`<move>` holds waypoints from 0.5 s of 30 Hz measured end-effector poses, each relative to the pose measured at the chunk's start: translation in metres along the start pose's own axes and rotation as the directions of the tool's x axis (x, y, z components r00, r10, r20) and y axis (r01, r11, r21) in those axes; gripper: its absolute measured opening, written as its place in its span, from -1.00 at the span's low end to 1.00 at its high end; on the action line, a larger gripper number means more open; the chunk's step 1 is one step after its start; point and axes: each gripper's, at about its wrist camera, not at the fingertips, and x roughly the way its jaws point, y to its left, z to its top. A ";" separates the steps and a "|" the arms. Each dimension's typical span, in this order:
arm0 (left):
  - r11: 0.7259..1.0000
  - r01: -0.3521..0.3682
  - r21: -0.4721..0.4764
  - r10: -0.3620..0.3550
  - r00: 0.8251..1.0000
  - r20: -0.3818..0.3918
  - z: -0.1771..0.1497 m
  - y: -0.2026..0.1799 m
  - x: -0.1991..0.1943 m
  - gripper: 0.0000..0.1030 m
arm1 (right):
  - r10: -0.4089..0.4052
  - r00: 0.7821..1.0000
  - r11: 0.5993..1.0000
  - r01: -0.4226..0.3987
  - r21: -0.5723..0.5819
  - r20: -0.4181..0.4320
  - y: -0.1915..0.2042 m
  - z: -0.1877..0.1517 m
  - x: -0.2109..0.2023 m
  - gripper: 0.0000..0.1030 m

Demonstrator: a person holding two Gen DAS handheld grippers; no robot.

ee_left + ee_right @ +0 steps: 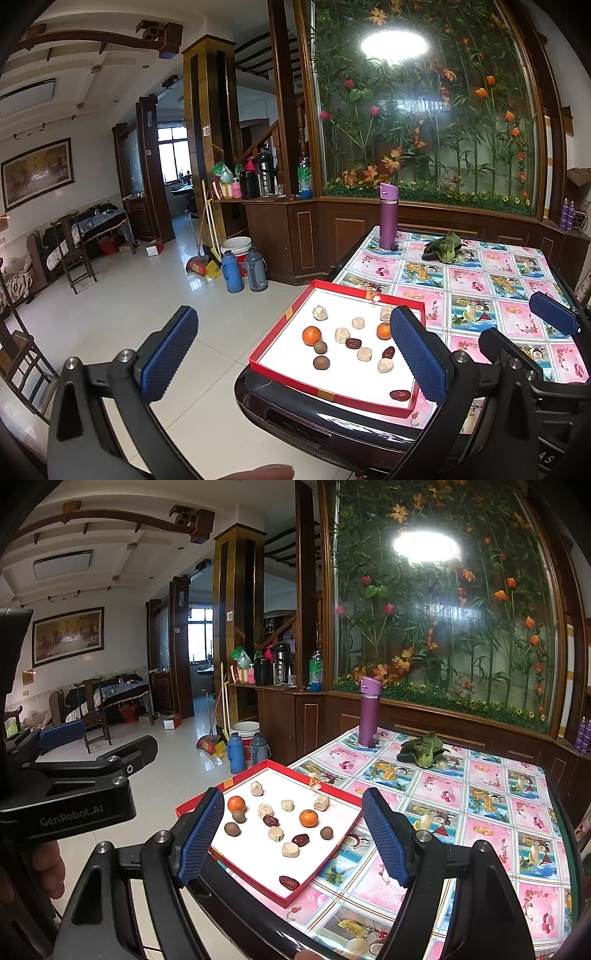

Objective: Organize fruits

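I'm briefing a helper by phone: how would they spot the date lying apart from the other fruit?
Find the shallow red box with a white floor on the patterned tablecloth. In its nearest corner lies one dark red wrinkled date, alone by the rim, while the other two dates sit mid-box.

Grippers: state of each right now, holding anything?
left gripper: open, nothing between the pads, held short of the red tray.
right gripper: open, empty, also short of the tray.
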 end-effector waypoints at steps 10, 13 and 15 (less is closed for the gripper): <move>1.000 -0.008 0.000 0.008 1.000 -0.009 0.001 -0.001 0.002 1.00 | 0.004 1.000 1.000 -0.004 -0.002 -0.009 0.001 0.000 0.001 0.50; 1.000 -0.014 0.003 0.014 1.000 -0.003 0.001 -0.002 0.001 1.00 | 0.004 1.000 1.000 -0.004 -0.002 -0.010 0.000 0.000 0.002 0.50; 1.000 -0.010 0.001 0.010 1.000 -0.006 0.001 -0.001 0.004 1.00 | 0.002 1.000 1.000 -0.002 -0.005 -0.012 -0.001 0.000 0.002 0.50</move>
